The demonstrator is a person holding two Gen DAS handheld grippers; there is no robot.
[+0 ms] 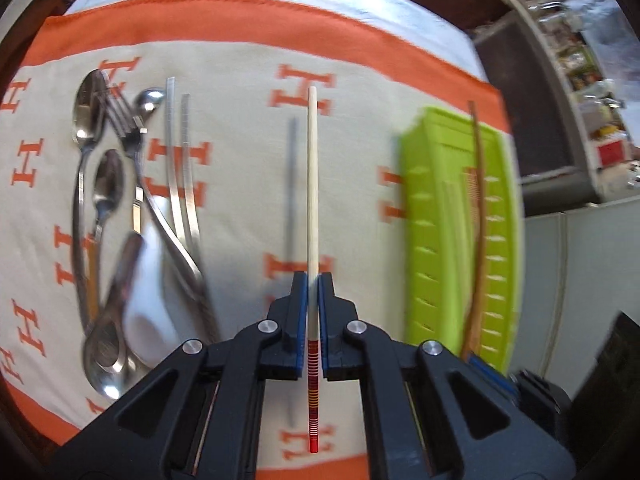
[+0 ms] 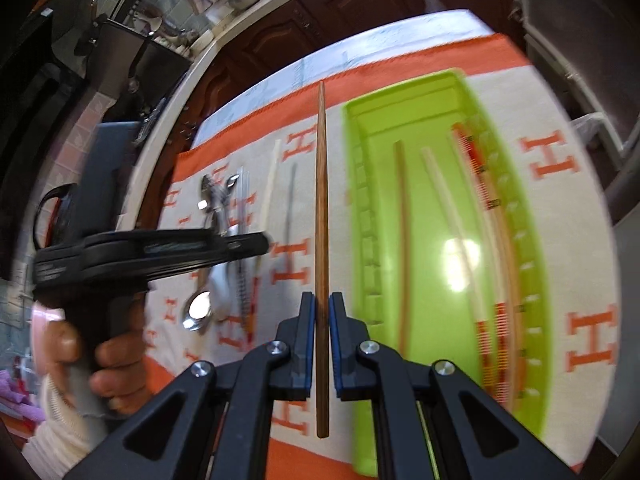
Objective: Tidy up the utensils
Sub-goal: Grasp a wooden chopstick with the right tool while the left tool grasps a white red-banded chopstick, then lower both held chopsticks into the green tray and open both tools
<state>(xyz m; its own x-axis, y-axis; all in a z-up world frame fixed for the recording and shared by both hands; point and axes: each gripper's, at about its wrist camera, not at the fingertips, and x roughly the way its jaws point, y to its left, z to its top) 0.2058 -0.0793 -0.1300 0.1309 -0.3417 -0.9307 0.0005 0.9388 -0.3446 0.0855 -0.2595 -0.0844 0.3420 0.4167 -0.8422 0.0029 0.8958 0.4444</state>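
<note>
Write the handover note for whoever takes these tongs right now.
Left tongs: shut on the pale chopstick, red-banded end toward the handle, above the cloth.
Right tongs: shut on the brown chopstick, beside the green tray.
Done: several chopsticks lie in the tray.
Left: drop both held chopsticks in; then sort the spoons and fork and metal strips piled on the cloth.

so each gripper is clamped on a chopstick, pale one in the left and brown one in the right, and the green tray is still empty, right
Not quite: the green tray is not empty. The right wrist view shows several chopsticks lying in it. The rest holds: the left gripper is shut on the pale chopstick and the right gripper on the brown chopstick.
</note>
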